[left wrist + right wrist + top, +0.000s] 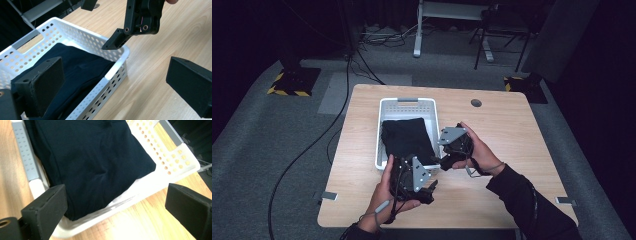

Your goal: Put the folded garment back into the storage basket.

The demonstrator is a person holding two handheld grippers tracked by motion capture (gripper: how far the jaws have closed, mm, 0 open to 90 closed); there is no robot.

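Note:
A white perforated basket [380, 130] stands on the middle of the wooden table [512, 135] and holds a folded black cloth [407, 137]. My left gripper [414, 174] is held just in front of the basket's near right corner. In its own view the left gripper [115, 85] is open and empty, facing the basket [117, 63] and the cloth [75, 65]. My right gripper [453, 146] hovers at the basket's right side and also appears as the right gripper [120, 37] above the rim. The right gripper [117, 207] is open over the basket [175, 167] edge, above the cloth [92, 157].
The basket has a grey handle [407, 100] at its far end. A round cable hole [476, 103] sits at the table's back right. Cables [337, 120] run over the carpet to the left. Bare tabletop lies to the right of the basket.

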